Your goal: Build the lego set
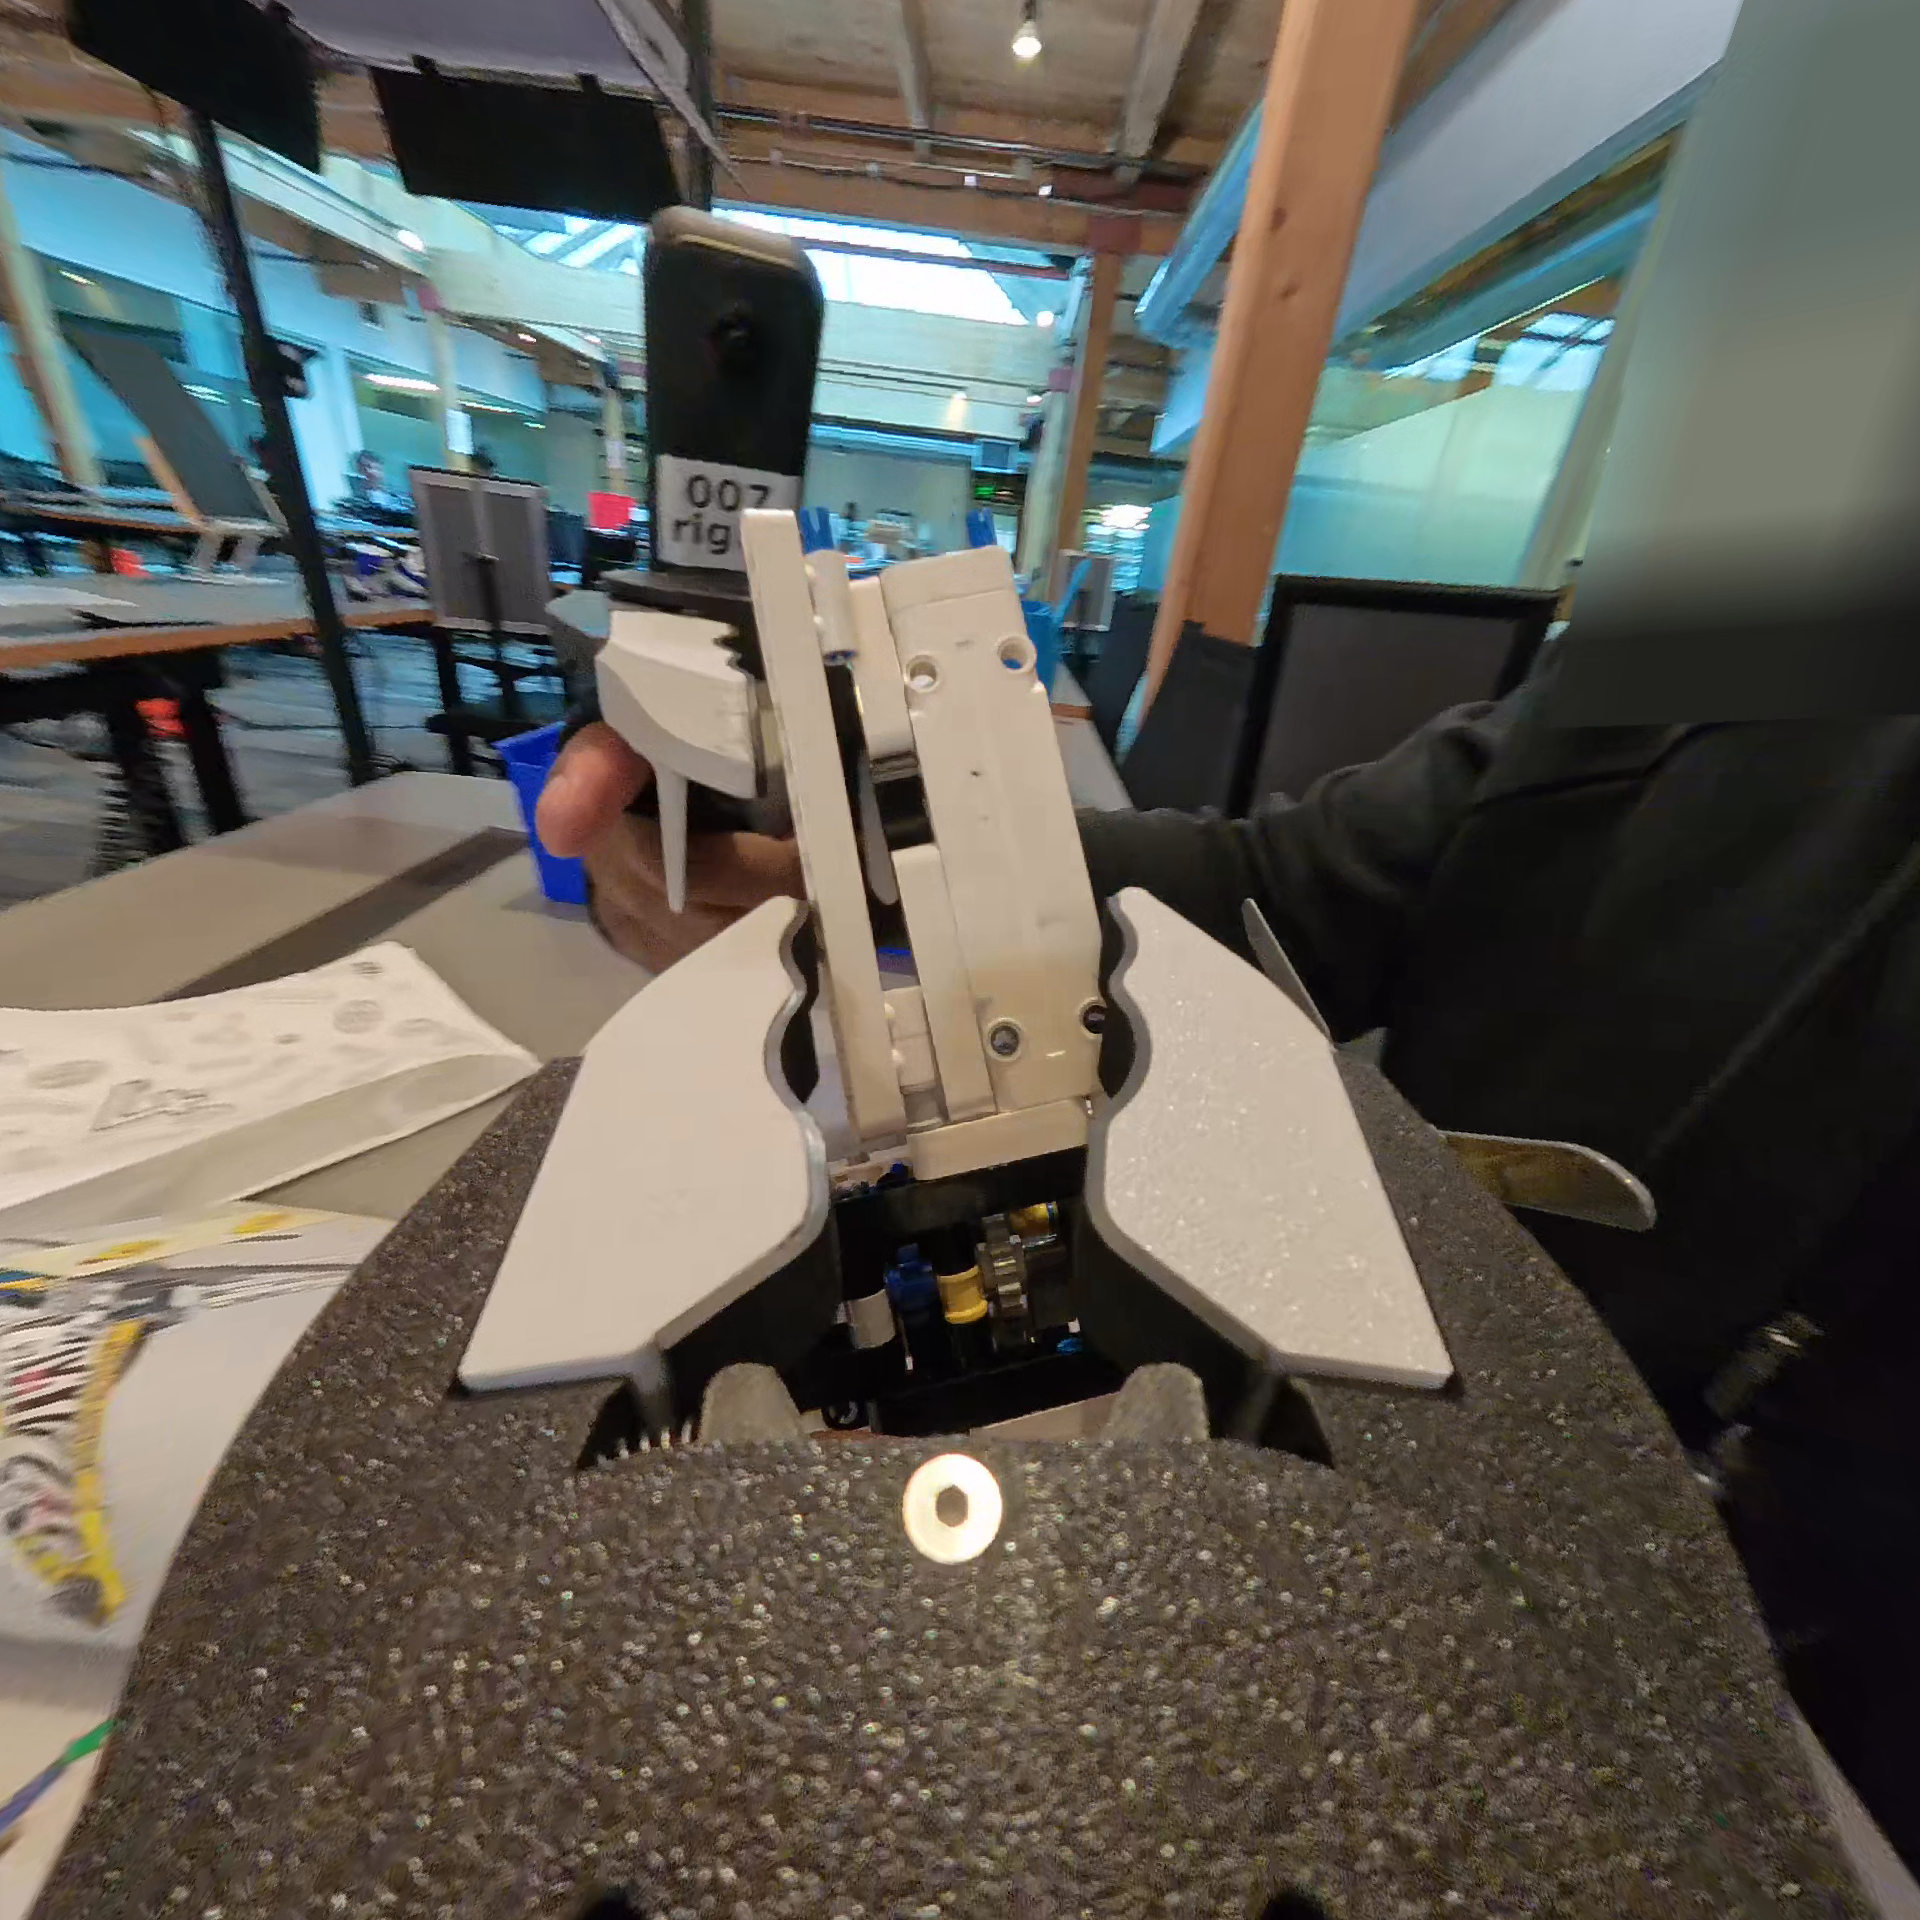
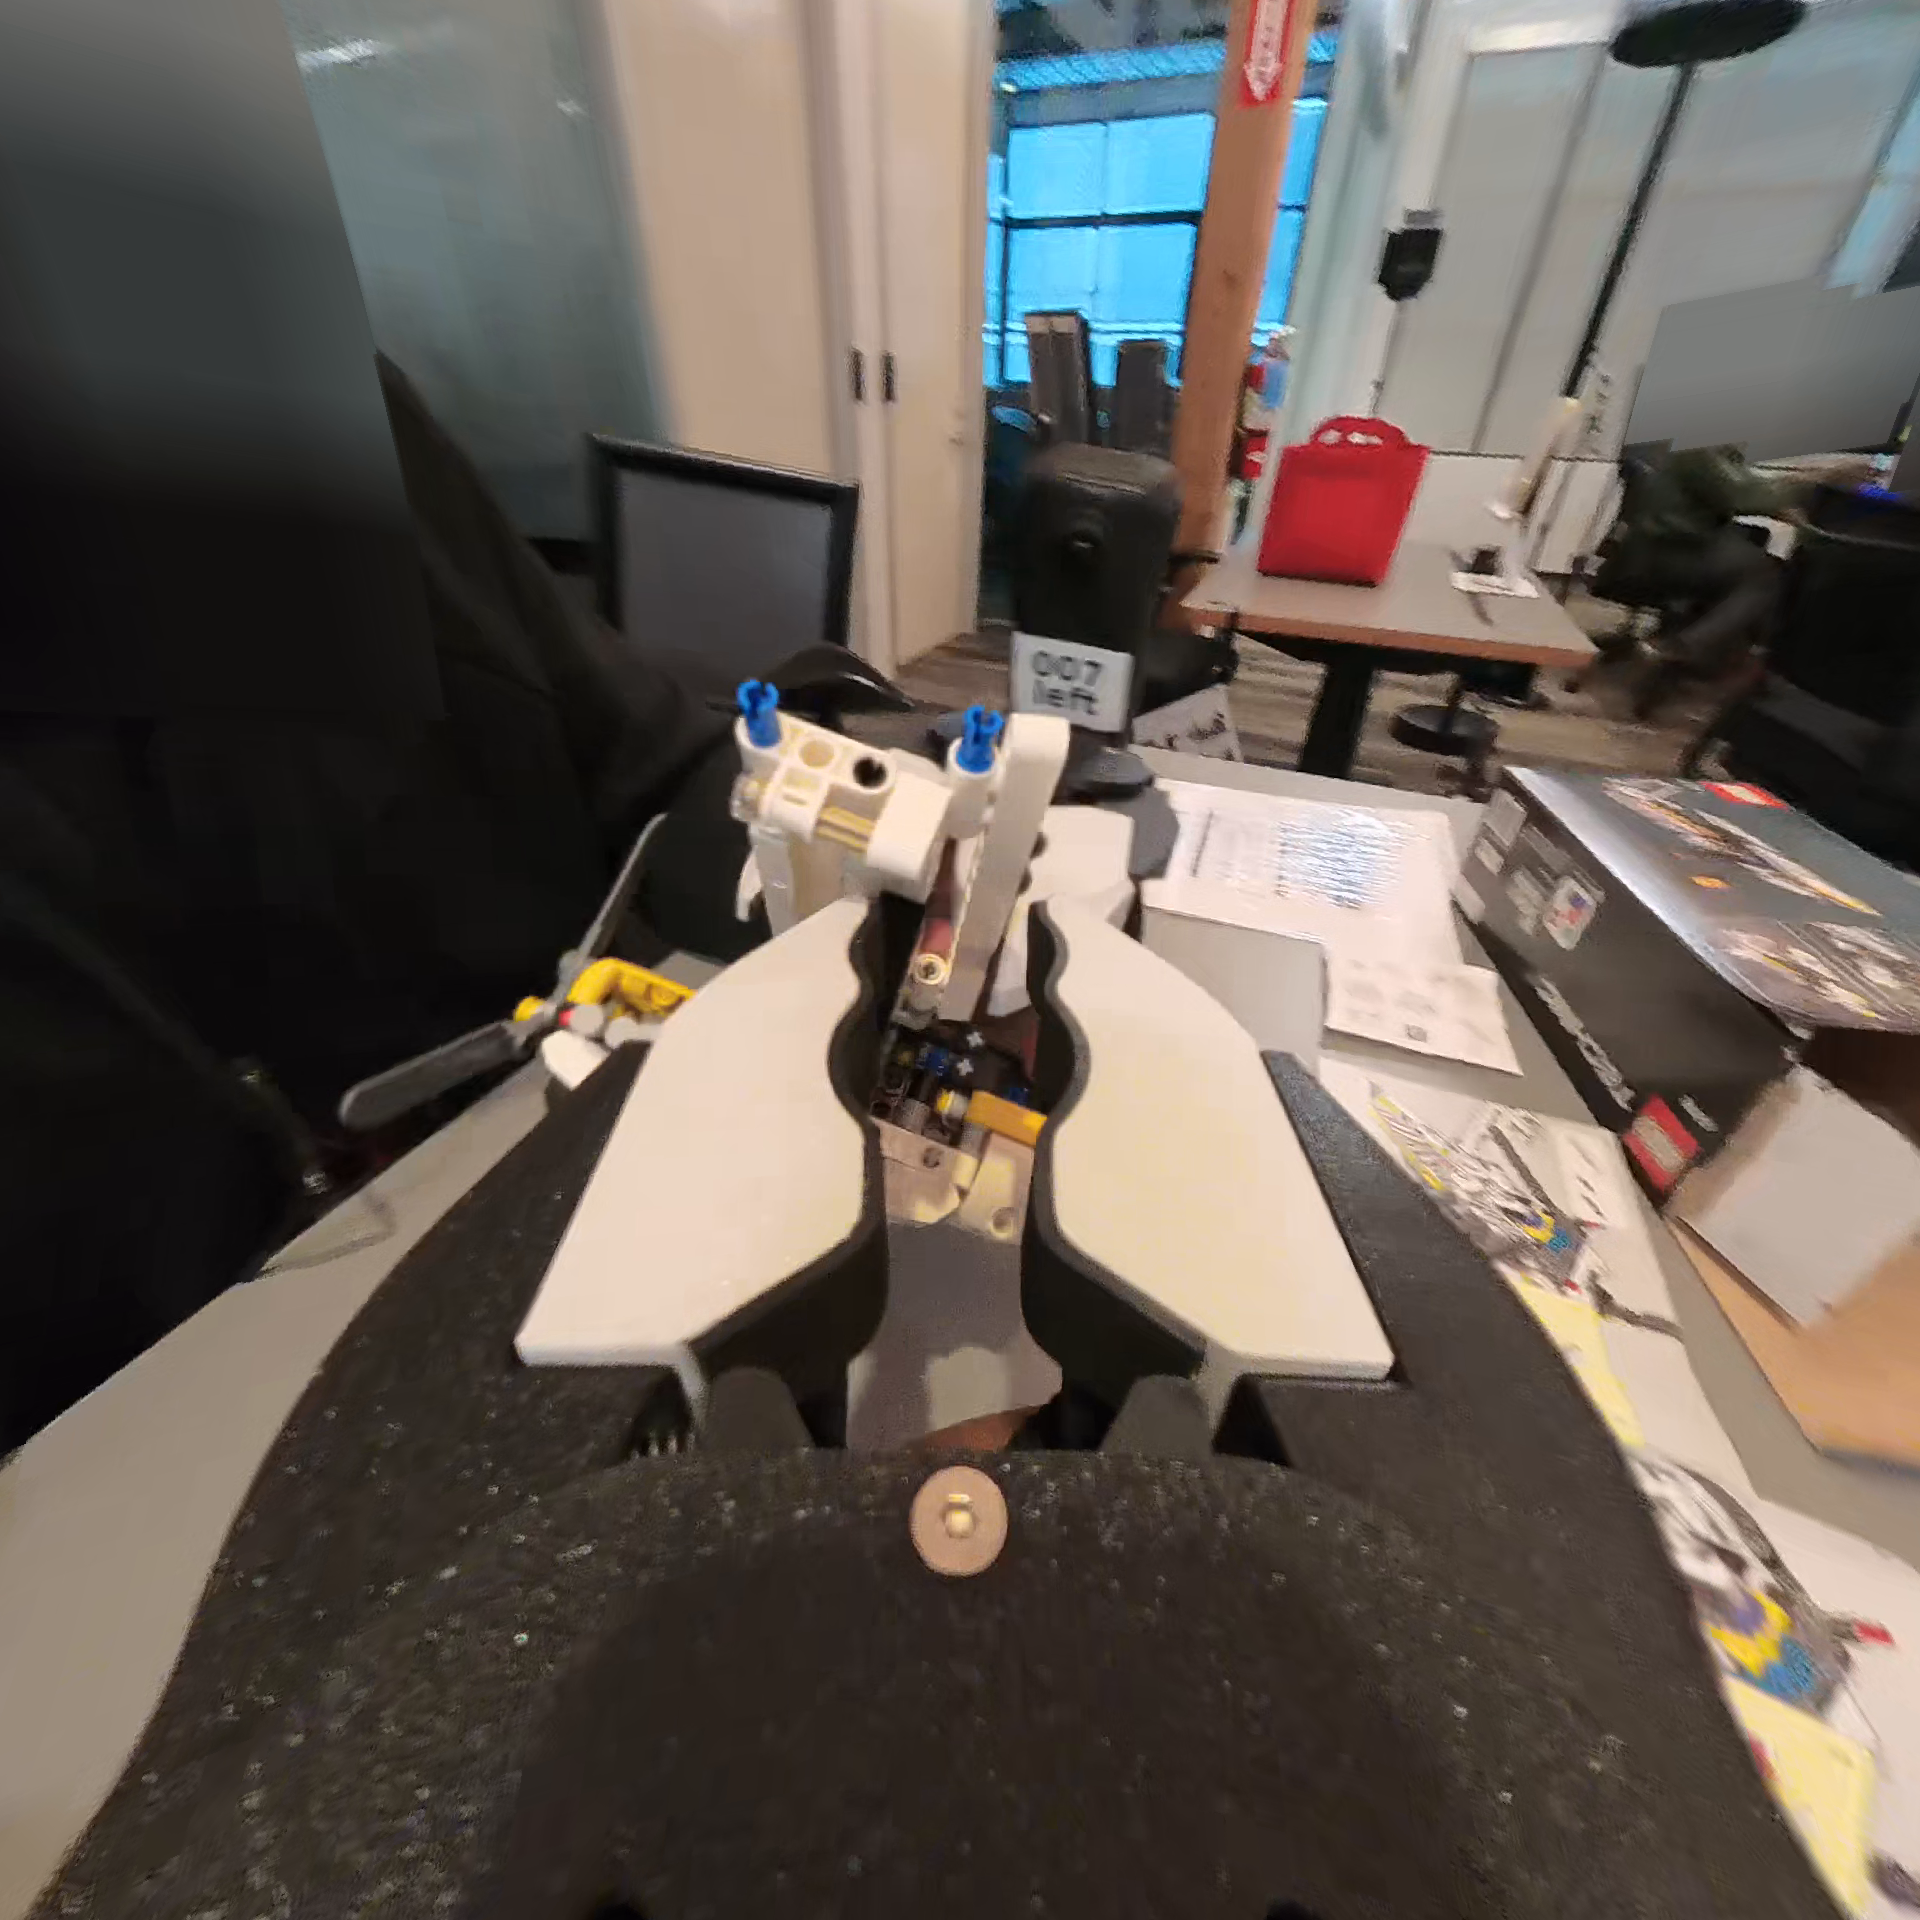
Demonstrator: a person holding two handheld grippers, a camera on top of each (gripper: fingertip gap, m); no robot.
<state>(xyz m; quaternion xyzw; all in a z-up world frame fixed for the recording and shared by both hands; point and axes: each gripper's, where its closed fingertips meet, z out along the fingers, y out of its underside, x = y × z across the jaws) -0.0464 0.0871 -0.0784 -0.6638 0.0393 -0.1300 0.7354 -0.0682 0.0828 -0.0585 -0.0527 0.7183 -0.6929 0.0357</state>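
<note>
Standing between both grippers' fingers: model (image 1: 966, 935)

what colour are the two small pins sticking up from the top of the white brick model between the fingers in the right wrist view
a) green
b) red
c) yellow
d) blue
d: both pins atop the white brick model are plainly blue.

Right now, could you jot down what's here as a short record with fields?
Left gripper: closed on a white brick model
Right gripper: jaws around the same model's lower part; contact unclear
Model details: blue pins on top
Table: printed sheets, dark box
Person: hand on the far gripper's handle
</note>
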